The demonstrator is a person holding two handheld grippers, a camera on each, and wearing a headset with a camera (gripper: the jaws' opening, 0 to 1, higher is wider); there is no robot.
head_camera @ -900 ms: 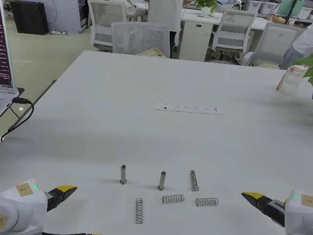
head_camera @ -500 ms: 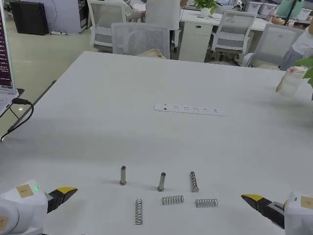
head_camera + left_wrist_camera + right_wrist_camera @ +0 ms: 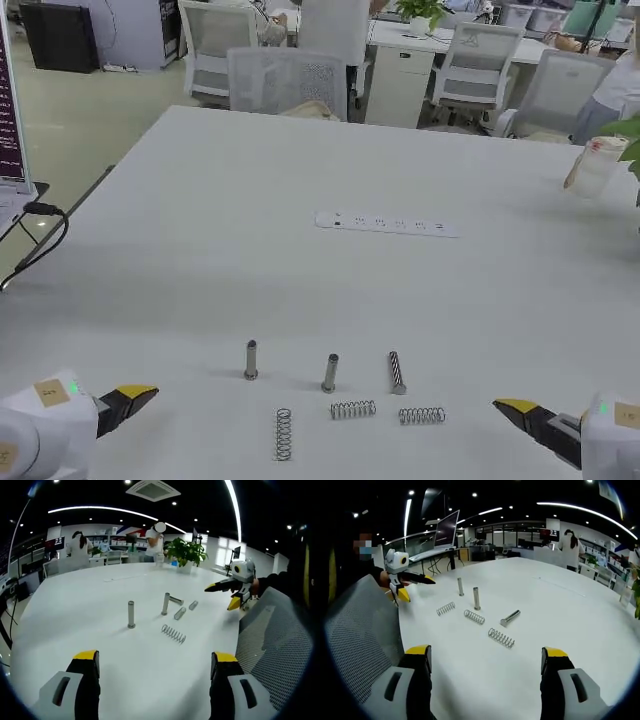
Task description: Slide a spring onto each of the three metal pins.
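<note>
The fingers [image 3: 86, 656] of the left gripper [image 3: 155, 657] stand spread wide with nothing between them, and the right gripper [image 3: 487, 652] is released the same way. Each hangs at its own side of the white counter [image 3: 300, 170], well apart from the parts. A power strip [image 3: 387, 222] lies farther back. The left pin [image 3: 251, 359] and middle pin [image 3: 330, 372] stand upright; the right pin [image 3: 396, 370] lies on its side. Just in front lie the left spring [image 3: 283, 433], middle spring [image 3: 353, 408] and right spring [image 3: 422, 414], none on a pin.
</note>
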